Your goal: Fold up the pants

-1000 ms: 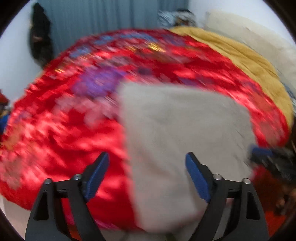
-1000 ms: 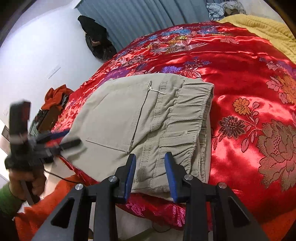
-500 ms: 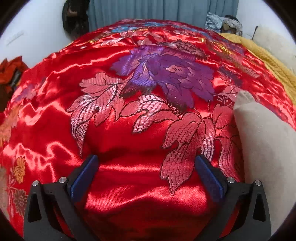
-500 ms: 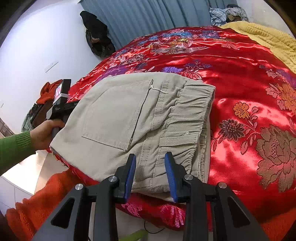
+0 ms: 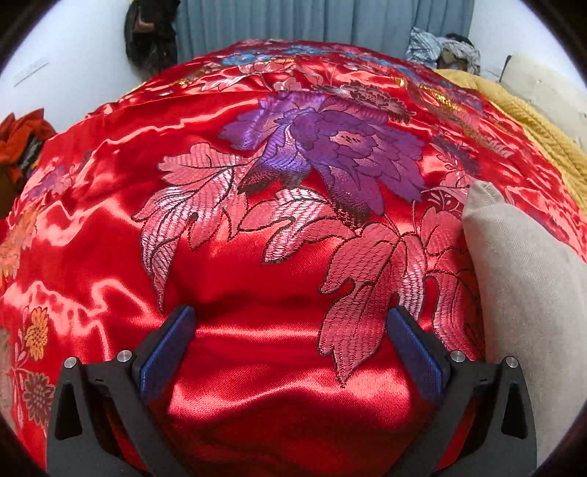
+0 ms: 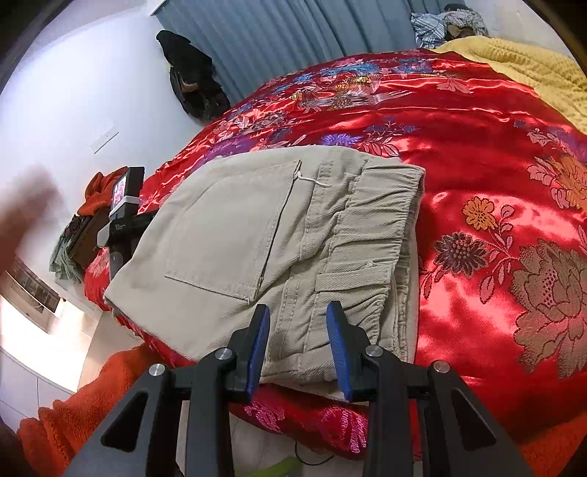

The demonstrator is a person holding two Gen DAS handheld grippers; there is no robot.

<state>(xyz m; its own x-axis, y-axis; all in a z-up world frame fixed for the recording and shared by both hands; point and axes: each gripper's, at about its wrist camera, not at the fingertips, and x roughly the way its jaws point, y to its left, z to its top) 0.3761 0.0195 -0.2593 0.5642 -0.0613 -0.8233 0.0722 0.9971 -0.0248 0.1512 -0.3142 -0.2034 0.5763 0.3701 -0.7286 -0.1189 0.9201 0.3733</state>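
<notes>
The beige pants lie folded into a compact rectangle on the red floral bedspread, back pocket up, waistband to the right. My right gripper is open and empty, hovering just before the pants' near edge. My left gripper is wide open and empty, resting low on the bedspread left of the pants, whose edge shows at the right. The left gripper's body shows beside the pants' left edge, with a blurred hand apart from it.
A yellow knitted blanket covers the bed's far right. An orange towel hangs at the near bed edge. Dark clothes hang by the blue curtain. Orange clothing lies left of the bed.
My left gripper swung left off the pants and came to rest on the bedspread. The hand that held it has let go and pulled away. The right gripper barely moved.
</notes>
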